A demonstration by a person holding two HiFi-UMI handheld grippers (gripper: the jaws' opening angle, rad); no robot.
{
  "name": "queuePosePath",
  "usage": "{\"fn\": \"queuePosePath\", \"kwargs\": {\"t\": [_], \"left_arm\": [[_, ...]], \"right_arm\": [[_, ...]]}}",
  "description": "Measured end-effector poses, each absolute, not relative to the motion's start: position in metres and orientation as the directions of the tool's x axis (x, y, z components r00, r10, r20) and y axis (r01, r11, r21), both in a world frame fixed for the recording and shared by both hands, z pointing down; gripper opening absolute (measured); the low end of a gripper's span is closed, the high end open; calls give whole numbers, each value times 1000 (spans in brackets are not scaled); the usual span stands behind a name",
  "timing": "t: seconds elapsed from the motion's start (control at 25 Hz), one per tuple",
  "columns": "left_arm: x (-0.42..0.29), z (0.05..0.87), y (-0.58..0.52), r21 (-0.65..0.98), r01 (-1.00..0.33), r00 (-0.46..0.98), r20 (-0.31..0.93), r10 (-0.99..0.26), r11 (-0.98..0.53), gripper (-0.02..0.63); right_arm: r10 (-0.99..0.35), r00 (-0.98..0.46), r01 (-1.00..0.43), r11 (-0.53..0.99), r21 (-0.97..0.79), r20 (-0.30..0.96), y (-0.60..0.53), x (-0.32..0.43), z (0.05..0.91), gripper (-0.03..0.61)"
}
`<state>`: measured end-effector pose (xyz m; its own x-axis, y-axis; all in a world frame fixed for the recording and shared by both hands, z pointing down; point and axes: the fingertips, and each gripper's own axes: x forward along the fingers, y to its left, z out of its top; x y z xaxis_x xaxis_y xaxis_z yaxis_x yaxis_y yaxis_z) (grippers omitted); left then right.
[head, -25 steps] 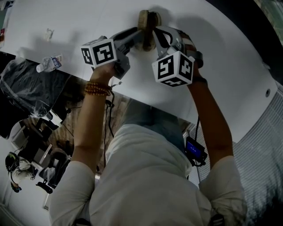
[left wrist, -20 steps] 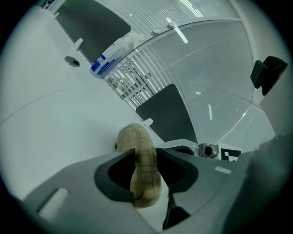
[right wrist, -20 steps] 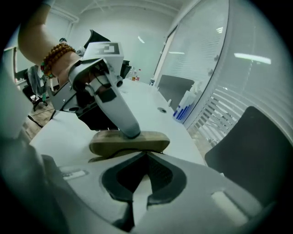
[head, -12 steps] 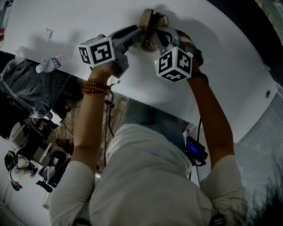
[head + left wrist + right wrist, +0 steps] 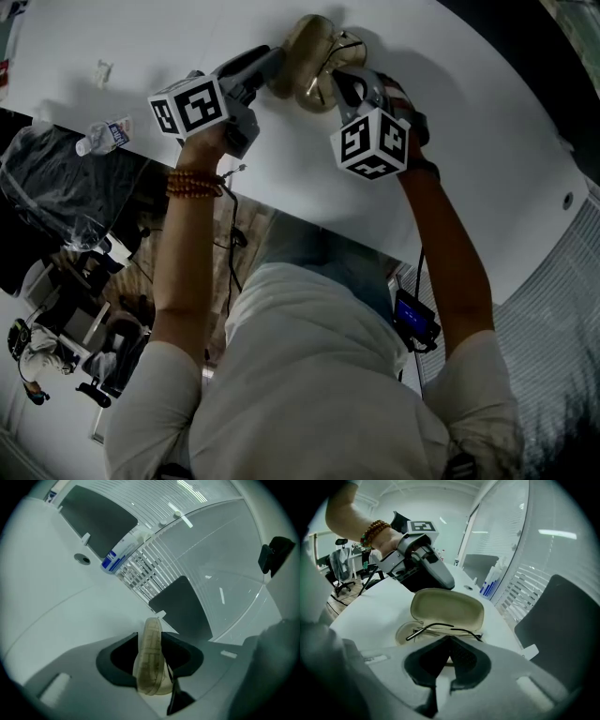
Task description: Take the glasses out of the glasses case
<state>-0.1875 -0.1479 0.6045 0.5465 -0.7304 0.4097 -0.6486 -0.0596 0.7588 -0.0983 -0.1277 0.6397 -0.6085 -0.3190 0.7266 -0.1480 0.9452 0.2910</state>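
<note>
We clamp the left hand-held gripper (image 5: 150, 654) on the raised lid (image 5: 447, 605) of the glasses case (image 5: 404, 633) on the table (image 5: 375, 604) so it cannot fall shut, while the right hand-held gripper (image 5: 449, 657), jaws closed, meets the glasses (image 5: 440, 629) lying in the lower shell, perhaps already pinching the frame.

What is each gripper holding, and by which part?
Left gripper, jaws just closed further, clamps the glasses case lid by its rim. Right gripper is shut, nothing visible between its jaws.
</note>
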Motion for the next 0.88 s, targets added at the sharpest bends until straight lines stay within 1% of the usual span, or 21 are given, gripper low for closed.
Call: {"fn": "queuePosePath", "kwargs": {"t": [0.16,0.28,0.48,0.64,0.72,0.88], "left_arm": [[-201,616,-152,728,-685,509,453,-732,-26,133],[-211,628,-155,674,-739,473,508,-720,-10,109],[-214,640,-158,580,-814,432,576,-694,-26,75],[-210,633,-164,522,-849,416,576,-704,-74,54],[-208,632,-166,522,-849,420,568,-707,-85,40],[-206,632,-167,535,-840,431,561,-707,-87,40]], "right_arm": [[-323,-614,-162,944,286,720,-128,-98,640,0],[-330,-609,-165,942,291,722,-128,-98,640,0],[-334,-604,-168,941,294,724,-128,-99,640,0],[-347,-602,-176,936,305,719,-131,-103,635,0],[-352,-597,-173,934,313,721,-133,-103,633,0],[-355,-587,-142,930,339,728,-136,-103,629,0]]}}
